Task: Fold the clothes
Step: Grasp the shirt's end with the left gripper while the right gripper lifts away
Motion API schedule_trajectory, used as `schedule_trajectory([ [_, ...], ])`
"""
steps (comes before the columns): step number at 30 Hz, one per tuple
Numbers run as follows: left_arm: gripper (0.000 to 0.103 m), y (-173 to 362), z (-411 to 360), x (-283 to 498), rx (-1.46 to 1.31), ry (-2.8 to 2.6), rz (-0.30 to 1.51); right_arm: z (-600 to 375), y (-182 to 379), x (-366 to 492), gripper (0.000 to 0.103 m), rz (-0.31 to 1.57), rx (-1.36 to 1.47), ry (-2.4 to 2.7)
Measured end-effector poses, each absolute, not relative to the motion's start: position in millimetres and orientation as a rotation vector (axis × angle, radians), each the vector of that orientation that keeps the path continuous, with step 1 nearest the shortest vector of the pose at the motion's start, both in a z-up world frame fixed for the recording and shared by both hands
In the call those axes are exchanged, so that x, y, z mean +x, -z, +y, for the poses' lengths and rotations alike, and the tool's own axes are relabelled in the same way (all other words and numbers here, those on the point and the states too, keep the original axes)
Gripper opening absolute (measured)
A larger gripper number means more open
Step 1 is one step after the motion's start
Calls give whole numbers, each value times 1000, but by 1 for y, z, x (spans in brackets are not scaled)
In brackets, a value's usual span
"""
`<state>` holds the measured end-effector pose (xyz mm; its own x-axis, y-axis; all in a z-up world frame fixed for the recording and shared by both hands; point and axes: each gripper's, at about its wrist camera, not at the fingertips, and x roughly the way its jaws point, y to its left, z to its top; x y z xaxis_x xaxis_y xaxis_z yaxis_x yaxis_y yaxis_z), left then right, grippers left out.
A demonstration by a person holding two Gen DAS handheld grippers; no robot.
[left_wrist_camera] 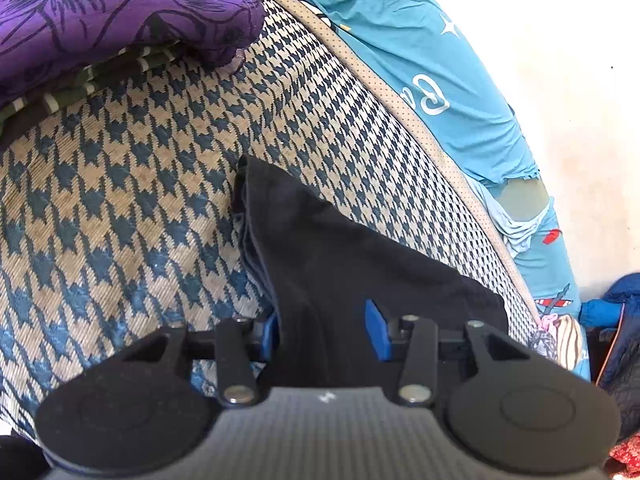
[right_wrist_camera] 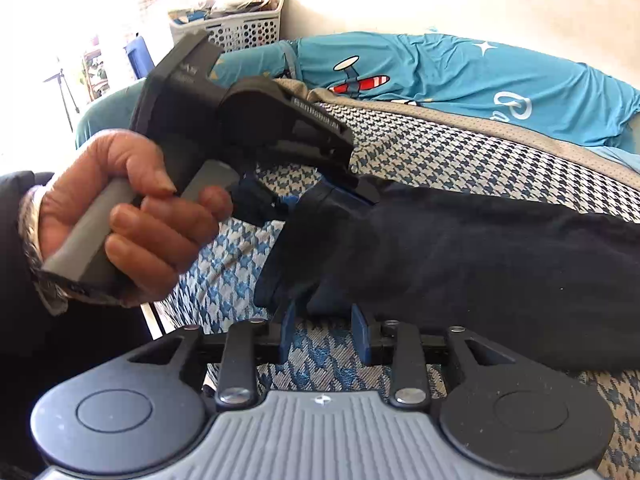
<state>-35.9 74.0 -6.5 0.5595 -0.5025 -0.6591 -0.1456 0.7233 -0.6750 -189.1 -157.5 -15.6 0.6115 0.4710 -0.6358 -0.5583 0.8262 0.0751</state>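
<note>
A dark navy garment (left_wrist_camera: 340,248) lies folded on a houndstooth mat (left_wrist_camera: 120,200). In the left wrist view my left gripper (left_wrist_camera: 326,330) is open, its blue fingers (left_wrist_camera: 378,330) set on either side of the garment's near end. The right wrist view shows the same garment (right_wrist_camera: 460,256) stretching to the right, with the left gripper (right_wrist_camera: 320,196) at its left end, held by a hand. My right gripper (right_wrist_camera: 325,336) is open, its blue fingers (right_wrist_camera: 360,334) just short of the garment's near edge, nothing between them.
A purple floral cloth (left_wrist_camera: 112,12) and a striped cloth (left_wrist_camera: 80,84) lie at the mat's far left. A turquoise printed sheet (right_wrist_camera: 460,68) runs along the wall. A white laundry basket (right_wrist_camera: 232,24) stands behind. Blue and red clothes (left_wrist_camera: 624,344) sit at the right.
</note>
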Motion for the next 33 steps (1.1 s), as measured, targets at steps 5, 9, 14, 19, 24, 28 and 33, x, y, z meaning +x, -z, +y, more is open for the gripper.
schedule_trajectory([
  [5, 42, 8, 77, -33, -784, 257, 986, -141, 24, -187, 46, 641, -205, -609],
  [9, 43, 9, 80, -29, -795, 245, 996, -126, 31, -196, 57, 575, -312, -630],
  [14, 43, 8, 78, -25, -791, 250, 1009, -113, 43, -199, 57, 545, -438, -626],
  [19, 43, 4, 73, -19, -780, 266, 1022, -102, 51, -199, 57, 496, -530, -611],
  [24, 43, 5, 73, -15, -796, 264, 1037, -93, 60, -206, 57, 427, -665, -595],
  [28, 43, 5, 73, -12, -811, 265, 1050, -87, 67, -205, 57, 398, -739, -594],
  [33, 46, 7, 74, -10, -821, 250, 1063, -79, 77, -205, 56, 327, -819, -584],
])
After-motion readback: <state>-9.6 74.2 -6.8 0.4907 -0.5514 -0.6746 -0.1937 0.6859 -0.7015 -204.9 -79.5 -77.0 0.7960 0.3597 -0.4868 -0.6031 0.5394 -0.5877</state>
